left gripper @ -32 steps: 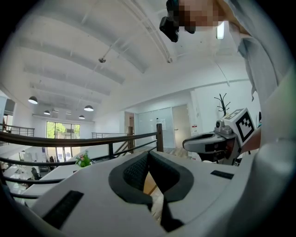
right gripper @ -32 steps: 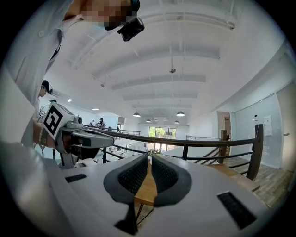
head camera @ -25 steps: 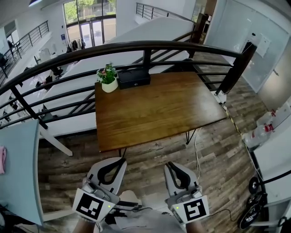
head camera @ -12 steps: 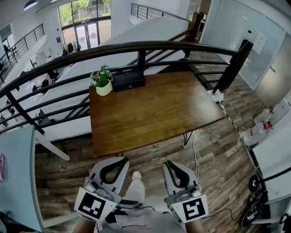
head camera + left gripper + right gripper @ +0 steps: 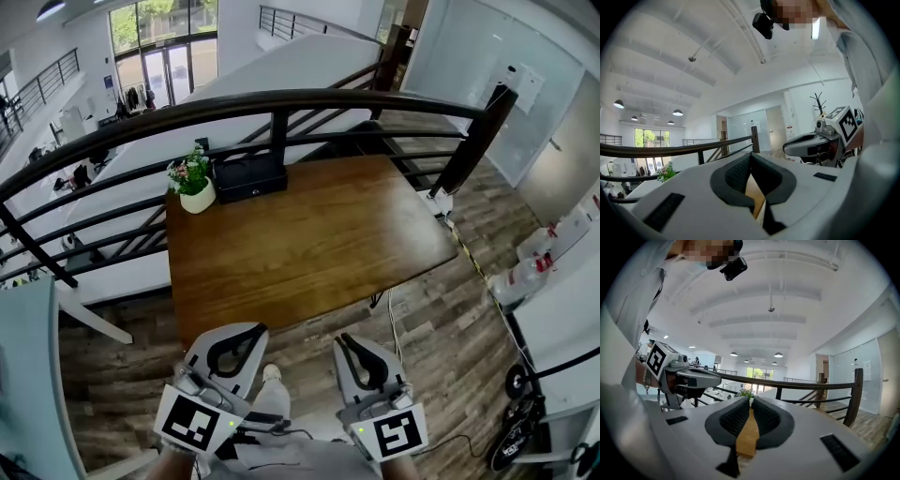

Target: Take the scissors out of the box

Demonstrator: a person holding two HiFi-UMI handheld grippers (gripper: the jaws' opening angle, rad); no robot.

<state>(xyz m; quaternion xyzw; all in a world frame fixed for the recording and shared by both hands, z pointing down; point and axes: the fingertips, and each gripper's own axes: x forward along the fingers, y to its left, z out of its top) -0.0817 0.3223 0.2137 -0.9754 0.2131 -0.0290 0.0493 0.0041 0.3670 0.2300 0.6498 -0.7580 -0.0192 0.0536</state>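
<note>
A shut black box stands at the far left corner of the brown wooden table, beside a small potted plant. No scissors show in any view. My left gripper and right gripper are held level side by side over the floor, short of the table's near edge, both shut with nothing in them. In the left gripper view the left gripper has its pads meeting at the tips, and the right gripper shows to its right. The right gripper looks the same in its own view.
A black curved railing runs behind the table, with a post at its right end. A cable trails on the plank floor by the table's right legs. White items lie at the right, and a pale blue panel stands at the left.
The table, box and plant have slid left and slightly nearer in the head view as both grippers moved toward the table. A shoe now shows between the grippers. Both jaws stayed shut.
</note>
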